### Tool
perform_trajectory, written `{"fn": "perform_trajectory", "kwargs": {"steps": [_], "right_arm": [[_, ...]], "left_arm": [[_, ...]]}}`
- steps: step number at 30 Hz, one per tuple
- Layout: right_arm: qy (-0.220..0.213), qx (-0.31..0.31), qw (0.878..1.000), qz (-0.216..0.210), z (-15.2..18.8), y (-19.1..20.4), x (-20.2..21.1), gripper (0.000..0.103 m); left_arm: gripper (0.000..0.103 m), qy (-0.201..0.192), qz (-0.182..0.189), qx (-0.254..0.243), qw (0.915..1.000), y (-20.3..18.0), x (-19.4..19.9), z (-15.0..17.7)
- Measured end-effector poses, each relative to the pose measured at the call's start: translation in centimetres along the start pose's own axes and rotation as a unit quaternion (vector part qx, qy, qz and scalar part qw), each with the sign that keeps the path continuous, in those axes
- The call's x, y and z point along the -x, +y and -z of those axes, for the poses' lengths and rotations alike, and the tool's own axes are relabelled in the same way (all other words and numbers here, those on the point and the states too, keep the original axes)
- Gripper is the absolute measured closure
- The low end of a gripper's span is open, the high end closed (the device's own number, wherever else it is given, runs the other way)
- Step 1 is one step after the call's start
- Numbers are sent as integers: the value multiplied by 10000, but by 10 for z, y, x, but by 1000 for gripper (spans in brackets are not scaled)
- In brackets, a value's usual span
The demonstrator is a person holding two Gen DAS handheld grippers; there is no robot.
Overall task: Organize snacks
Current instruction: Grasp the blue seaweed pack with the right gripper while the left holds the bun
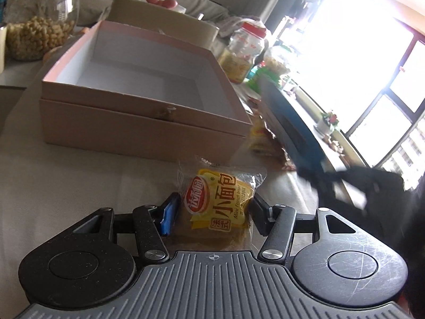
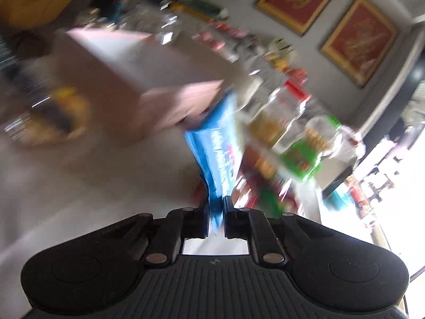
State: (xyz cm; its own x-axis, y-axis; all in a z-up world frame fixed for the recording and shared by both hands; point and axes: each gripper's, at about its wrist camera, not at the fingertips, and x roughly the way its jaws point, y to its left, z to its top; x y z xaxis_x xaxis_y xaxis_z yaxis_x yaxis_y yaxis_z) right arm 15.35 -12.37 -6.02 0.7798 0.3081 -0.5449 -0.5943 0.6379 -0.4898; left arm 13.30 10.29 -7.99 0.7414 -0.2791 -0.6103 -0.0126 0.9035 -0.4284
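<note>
From the left wrist, the left gripper (image 1: 213, 207) has its fingers clenched around a yellow mini bread packet (image 1: 219, 204) on the surface (image 1: 66, 180), just before the open pink box (image 1: 143, 93). From the blurred right wrist, the right gripper (image 2: 214, 212) pinches a blue snack bag (image 2: 216, 146) near that box (image 2: 148, 79).

The whole right wrist view is smeared by motion: the pink box (image 2: 148, 79) is a soft blur, the print on the blue packet (image 2: 217, 143) cannot be read, and the jars (image 2: 287, 106) to the right are streaks of colour. In the left wrist view the right gripper (image 1: 345, 183) and its blue packet (image 1: 292, 122) are dark and blurred, the window (image 1: 358, 53) is blown out white, the yellow wrappers (image 1: 261, 139) behind the box corner are half hidden, and the glass jar (image 1: 39, 21) is cut off at the far left edge.
</note>
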Motion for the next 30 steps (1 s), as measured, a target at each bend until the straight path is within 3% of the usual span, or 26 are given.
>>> {"fn": "perform_trajectory", "kwargs": {"steps": [4, 8, 12, 14, 18, 26, 30], "right_arm": [[224, -463, 9976, -454, 14, -3, 29, 79], [341, -1358, 9841, -1093, 22, -23, 46, 38], [230, -1620, 9748, -1514, 27, -28, 64, 29], [112, -1966, 9709, -1360, 23, -34, 65, 16], [-202, -2505, 9629, -982, 15, -45, 61, 14], [-228, -1483, 9866, -634, -23, -4, 12, 14], [55, -1432, 9889, -397, -31, 1, -22, 14]], "left_arm": [[41, 59, 26, -17, 10000, -4, 0, 1], [41, 28, -67, -20, 10000, -6, 3, -1], [41, -49, -206, 79, 9997, -2, 10, -1], [41, -64, -251, 135, 9996, 0, 11, -1], [41, -28, -249, 182, 9995, 0, 10, -2], [41, 65, -215, 200, 9995, 0, 13, 4], [41, 74, -196, 274, 9994, 4, 14, 5]]}}
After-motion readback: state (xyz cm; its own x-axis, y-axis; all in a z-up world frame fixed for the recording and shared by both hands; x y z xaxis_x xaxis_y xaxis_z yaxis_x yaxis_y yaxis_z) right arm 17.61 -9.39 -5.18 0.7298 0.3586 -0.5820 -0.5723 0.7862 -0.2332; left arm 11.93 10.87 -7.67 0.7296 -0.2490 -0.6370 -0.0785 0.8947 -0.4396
